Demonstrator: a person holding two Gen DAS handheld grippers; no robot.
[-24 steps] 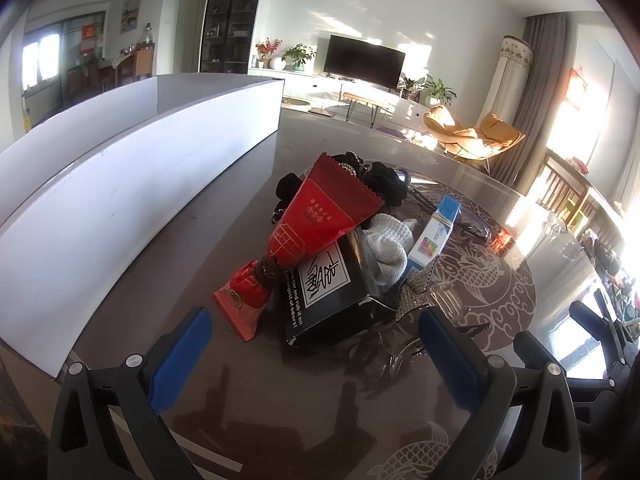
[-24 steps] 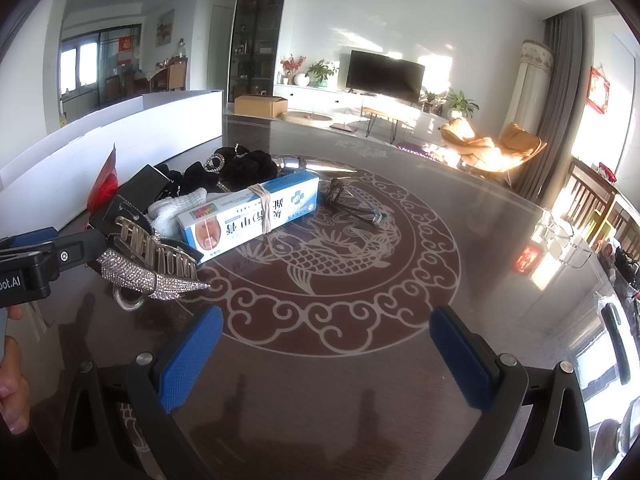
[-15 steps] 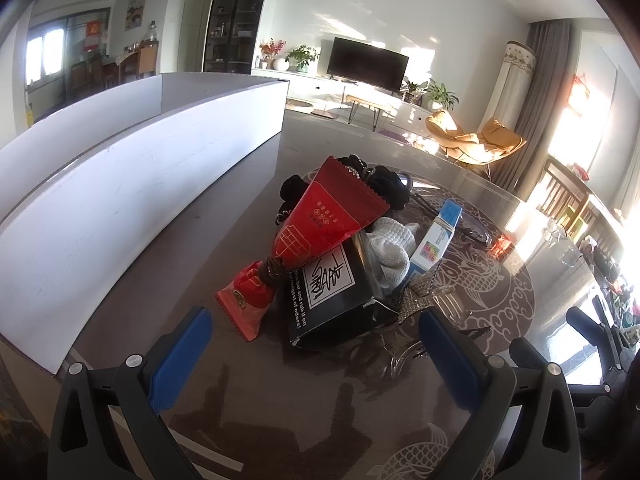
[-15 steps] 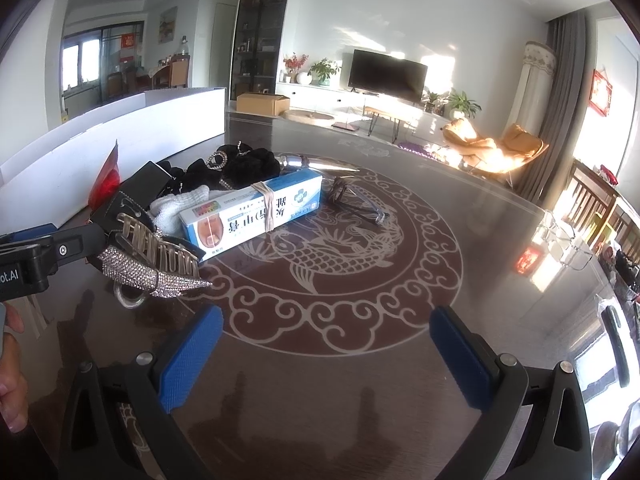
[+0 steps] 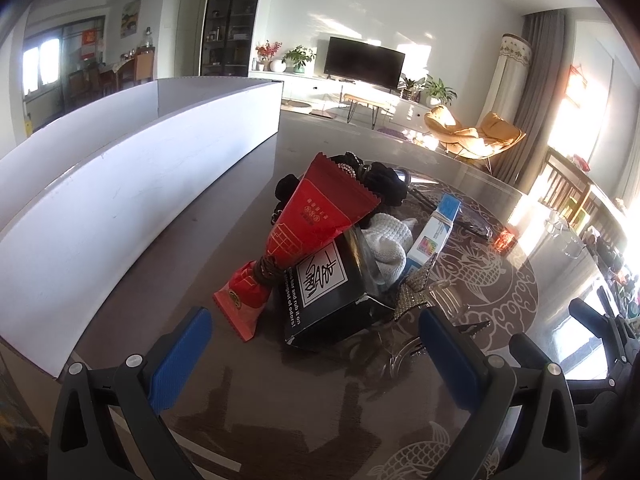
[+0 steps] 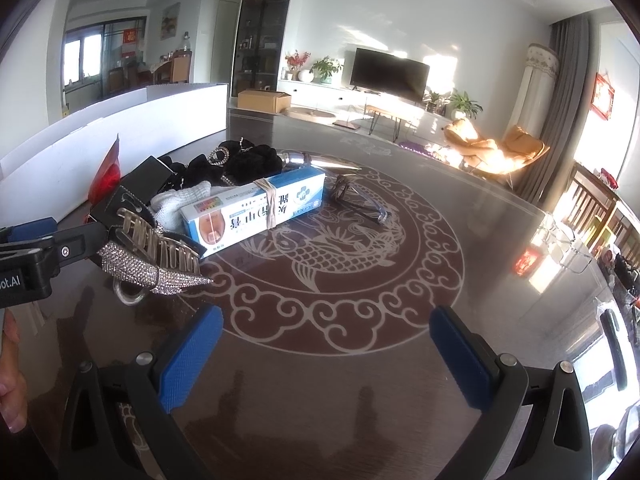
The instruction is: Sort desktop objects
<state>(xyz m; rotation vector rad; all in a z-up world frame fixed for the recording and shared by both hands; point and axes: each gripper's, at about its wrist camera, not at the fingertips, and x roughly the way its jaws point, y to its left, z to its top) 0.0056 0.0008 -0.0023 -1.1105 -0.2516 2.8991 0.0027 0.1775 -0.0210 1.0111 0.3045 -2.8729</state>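
Left tongs [image 5: 310,342] spread wide above the bench [image 5: 248,412], nothing between them, red packet [image 5: 316,220] leaning on black box [image 5: 324,292] just ahead, right tongs [image 6: 326,354] spread too, rhinestone hair claw [image 6: 156,264] and blue-white carton [image 6: 256,210] near the bench's middle

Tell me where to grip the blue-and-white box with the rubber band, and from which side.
Grip the blue-and-white box across its narrow width, near the rubber band, coming from above. It lies flat and long; its left side crowds the white cloth, the right end is freer.
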